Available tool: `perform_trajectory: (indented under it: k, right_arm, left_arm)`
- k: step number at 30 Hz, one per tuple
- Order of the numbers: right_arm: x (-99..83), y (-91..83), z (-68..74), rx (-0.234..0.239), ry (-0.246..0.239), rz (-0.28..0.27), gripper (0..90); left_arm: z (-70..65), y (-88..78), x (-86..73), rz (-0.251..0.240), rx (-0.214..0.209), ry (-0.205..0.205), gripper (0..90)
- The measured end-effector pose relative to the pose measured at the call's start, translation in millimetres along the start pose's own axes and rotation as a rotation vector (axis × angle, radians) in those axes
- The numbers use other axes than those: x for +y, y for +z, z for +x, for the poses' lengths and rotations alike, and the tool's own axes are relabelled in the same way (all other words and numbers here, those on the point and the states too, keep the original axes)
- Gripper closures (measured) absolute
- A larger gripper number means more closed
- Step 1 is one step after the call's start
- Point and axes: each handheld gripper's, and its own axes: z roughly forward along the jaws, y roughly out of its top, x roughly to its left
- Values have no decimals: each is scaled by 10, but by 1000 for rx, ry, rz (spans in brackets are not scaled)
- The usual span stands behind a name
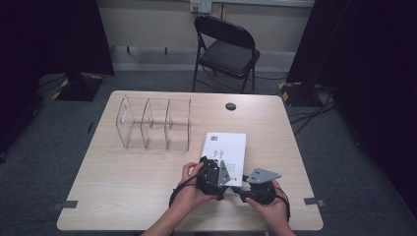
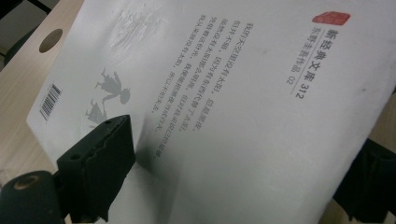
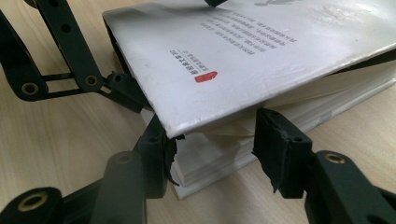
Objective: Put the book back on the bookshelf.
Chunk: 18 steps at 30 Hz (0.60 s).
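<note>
Book lies on table beside clear, unfilled organizer.

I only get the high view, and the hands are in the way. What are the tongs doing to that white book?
Observer: The left tongs seem to pinch the cover, one pad on top and one beneath, so it stands lifted off the pages.
Operator: And the other tongs?
Observer: The right tongs are open, with one jaw at each side of the pages' near corner.
Operator: Is anything printed on the cover?
Observer: A small red stamp sits in one corner, beside lines of Chinese writing.
</note>
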Motion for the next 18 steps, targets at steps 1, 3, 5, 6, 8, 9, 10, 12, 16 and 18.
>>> perform_trajectory:
  k: [1,3,5,6,8,9,10,12,16,18]
  right_arm:
    - [-2,-1,-4,2,-1,-1,487]
    - [-8,3,-10,7,5,2,487]
    - [-22,9,-18,12,9,7,491]
    - [-31,14,-27,16,16,6,496]
    - [-47,17,-45,26,28,8,505]
    - [-56,19,-53,25,30,12,507]
    - [-66,22,-61,26,20,21,507]
    - [-75,25,-74,29,28,17,506]
    - [-75,23,-92,20,29,18,501]
    - [-78,28,-97,13,38,15,490]
  left_arm:
    - [3,4,1,-12,3,15,106]
    - [-11,-3,3,-8,7,30,124]
    - [-35,-2,1,-17,11,30,143]
    - [-40,-8,6,-10,10,38,152]
    - [-37,-15,11,-5,8,52,163]
    - [-37,-18,11,-5,5,51,167]
    - [-35,-23,12,-4,2,53,170]
    - [-28,-42,14,2,-4,63,182]
    - [-22,-54,7,-8,-16,54,194]
    - [-19,-53,5,-14,-16,54,195]
